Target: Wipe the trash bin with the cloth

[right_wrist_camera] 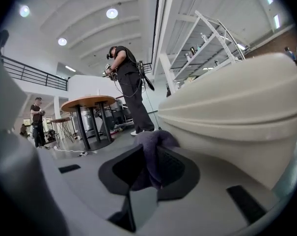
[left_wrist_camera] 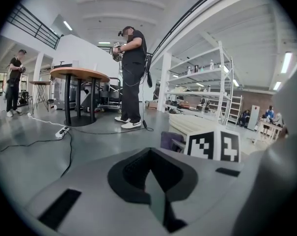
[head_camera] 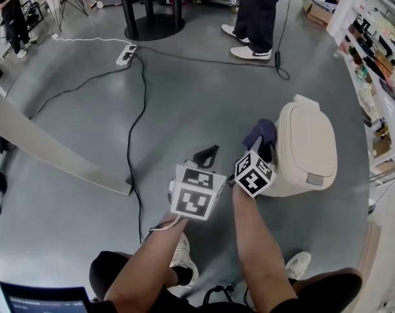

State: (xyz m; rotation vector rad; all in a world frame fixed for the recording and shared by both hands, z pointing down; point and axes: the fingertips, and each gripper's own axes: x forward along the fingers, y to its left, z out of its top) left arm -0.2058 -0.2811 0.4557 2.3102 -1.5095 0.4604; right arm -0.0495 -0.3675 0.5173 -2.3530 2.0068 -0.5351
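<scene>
The grey concrete floor [head_camera: 184, 96] runs through an open hall with a white ceiling and a balcony rail. White shelving [head_camera: 380, 51] stands along the right side. A round table [left_wrist_camera: 79, 73] on a black pedestal stands further back. A white power strip [head_camera: 126, 54] lies on the floor, and black cables [head_camera: 135, 129] trail from it toward the grippers. A person in dark clothes and white shoes [head_camera: 256, 18] stands beyond them. The cream trash bin [head_camera: 307, 150] sits on the floor at the right with its lid down, so its contents cannot be seen. The right gripper [head_camera: 266, 149] pinches the purple cloth [head_camera: 262, 134] and presses it against the bin's left side. The left gripper [head_camera: 207, 155], just beside it, has its jaws together with nothing between them.
</scene>
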